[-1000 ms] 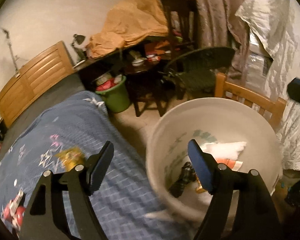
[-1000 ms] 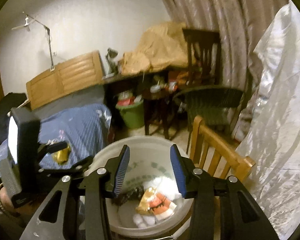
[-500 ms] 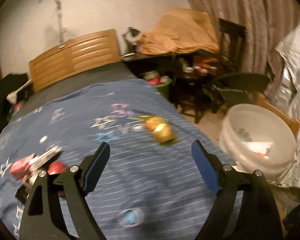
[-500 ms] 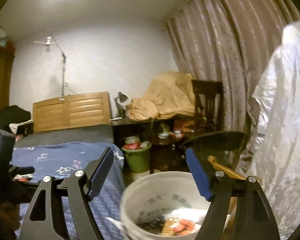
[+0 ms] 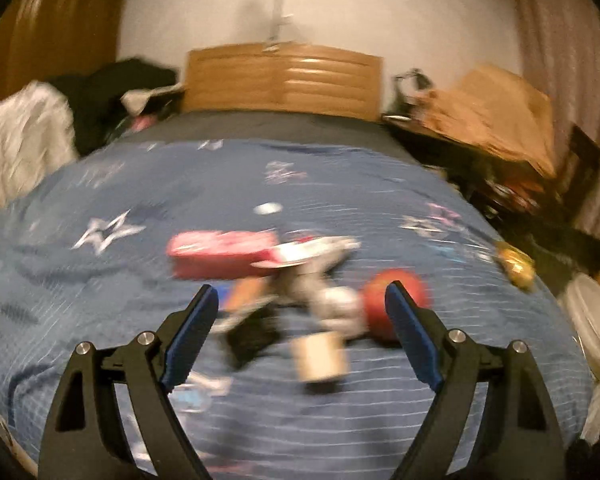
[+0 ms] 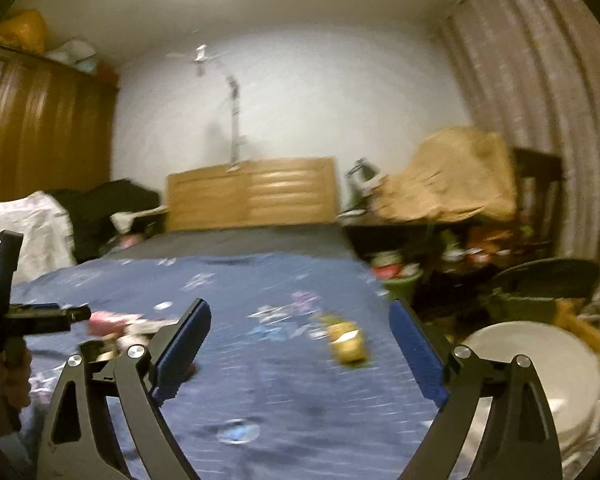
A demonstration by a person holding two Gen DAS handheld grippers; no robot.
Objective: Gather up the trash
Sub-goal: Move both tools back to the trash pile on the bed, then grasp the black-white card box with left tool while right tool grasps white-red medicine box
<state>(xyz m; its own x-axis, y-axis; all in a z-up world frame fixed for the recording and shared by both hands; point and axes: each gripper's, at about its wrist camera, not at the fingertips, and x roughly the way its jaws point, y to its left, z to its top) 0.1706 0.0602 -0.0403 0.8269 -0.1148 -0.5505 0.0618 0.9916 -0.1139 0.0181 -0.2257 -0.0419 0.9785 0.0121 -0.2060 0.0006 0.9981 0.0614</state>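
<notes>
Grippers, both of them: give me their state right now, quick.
Left gripper: open, holding nothing, over the trash pile on the bed.
Right gripper: jaws opening, nothing between them, the yellow wrapper lying ahead.

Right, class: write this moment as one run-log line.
left gripper: open, empty, over litter pile on bed | right gripper: opening, empty, facing yellow wrapper | white bucket: beside bed
</notes>
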